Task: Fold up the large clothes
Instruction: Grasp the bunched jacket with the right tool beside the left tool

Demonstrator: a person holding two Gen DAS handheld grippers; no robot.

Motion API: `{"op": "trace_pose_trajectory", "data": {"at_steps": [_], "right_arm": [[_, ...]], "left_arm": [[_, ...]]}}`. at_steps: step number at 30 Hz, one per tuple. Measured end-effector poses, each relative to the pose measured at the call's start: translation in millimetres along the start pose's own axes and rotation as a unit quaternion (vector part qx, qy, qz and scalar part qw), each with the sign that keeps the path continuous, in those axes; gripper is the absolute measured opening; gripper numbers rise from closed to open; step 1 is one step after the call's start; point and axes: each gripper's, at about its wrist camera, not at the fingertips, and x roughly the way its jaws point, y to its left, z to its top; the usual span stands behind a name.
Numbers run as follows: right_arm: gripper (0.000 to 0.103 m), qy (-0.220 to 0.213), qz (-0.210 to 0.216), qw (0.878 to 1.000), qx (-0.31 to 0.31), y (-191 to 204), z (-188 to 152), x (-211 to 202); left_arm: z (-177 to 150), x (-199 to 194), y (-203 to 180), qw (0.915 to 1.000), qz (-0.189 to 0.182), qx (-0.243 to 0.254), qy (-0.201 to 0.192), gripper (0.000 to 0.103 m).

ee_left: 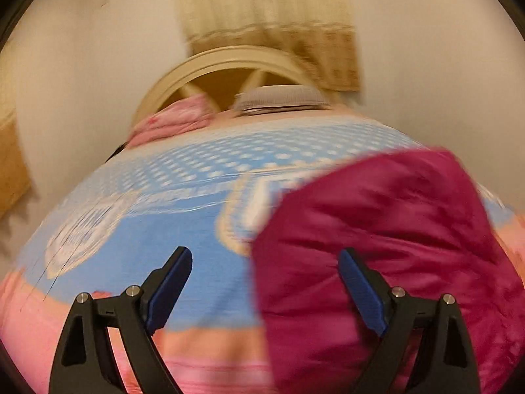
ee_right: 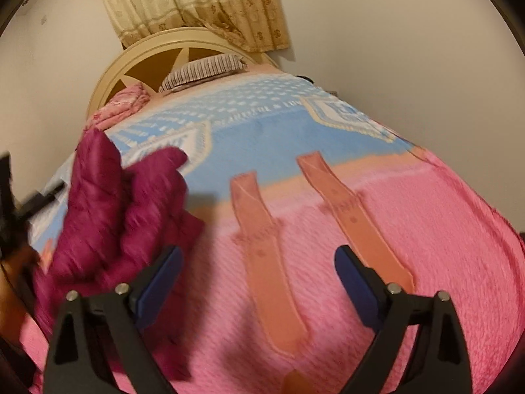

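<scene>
A magenta quilted jacket [ee_left: 387, 246] lies bunched on the bed at the right of the left wrist view. My left gripper [ee_left: 264, 259] hangs open above its left edge, the right finger [ee_left: 357, 282] over the jacket and the left one over the blanket. Nothing is pressed between the pads. In the right wrist view the same jacket [ee_right: 124, 210] is heaped at the left, beside the left finger. My right gripper [ee_right: 259, 252] stands open over bare pink blanket with nothing in it.
The bed is covered by a blue and pink blanket [ee_right: 410, 229] with orange strap patterns. A striped pillow [ee_right: 203, 69] and a folded pink quilt [ee_right: 121, 105] lie by the cream headboard [ee_right: 137, 55]. Beige curtains [ee_right: 197, 3] hang behind. A dark blurred shape [ee_right: 16, 197] sits at the left edge.
</scene>
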Motion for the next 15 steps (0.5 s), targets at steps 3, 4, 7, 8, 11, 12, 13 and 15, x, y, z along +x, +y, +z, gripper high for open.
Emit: {"op": "trace_pose_trajectory", "data": {"at_steps": [3, 4, 7, 8, 11, 12, 13, 15], "right_arm": [[0.089, -0.009, 0.008, 1.000, 0.012, 18, 30, 2], [0.089, -0.015, 0.008, 1.000, 0.012, 25, 38, 2], [0.085, -0.023, 0.025, 0.999, 0.020, 48, 56, 7], [0.085, -0.020, 0.034, 0.999, 0.025, 55, 59, 14], [0.081, -0.012, 0.036, 0.999, 0.033, 67, 53, 41], [0.079, -0.002, 0.027, 0.999, 0.030, 71, 46, 56], [0.078, 0.003, 0.019, 0.999, 0.031, 72, 40, 64], [0.078, 0.016, 0.011, 0.999, 0.030, 71, 25, 80]], "left_arm": [[-17, -13, -61, 0.9954, -0.007, 0.089, -0.034, 0.091], [-20, -14, -71, 0.9938, -0.012, 0.103, -0.039, 0.091], [-22, -18, -87, 0.9924, -0.037, 0.109, -0.044, 0.091], [-21, -17, -84, 0.9935, -0.040, 0.099, -0.041, 0.091], [-16, -11, -62, 0.9977, -0.032, 0.055, -0.022, 0.091], [-16, -9, -52, 0.9991, -0.026, 0.032, -0.014, 0.091], [-17, -4, -38, 0.9996, -0.028, 0.005, 0.001, 0.091], [-20, 5, -27, 0.9992, -0.030, -0.021, 0.018, 0.092]]}}
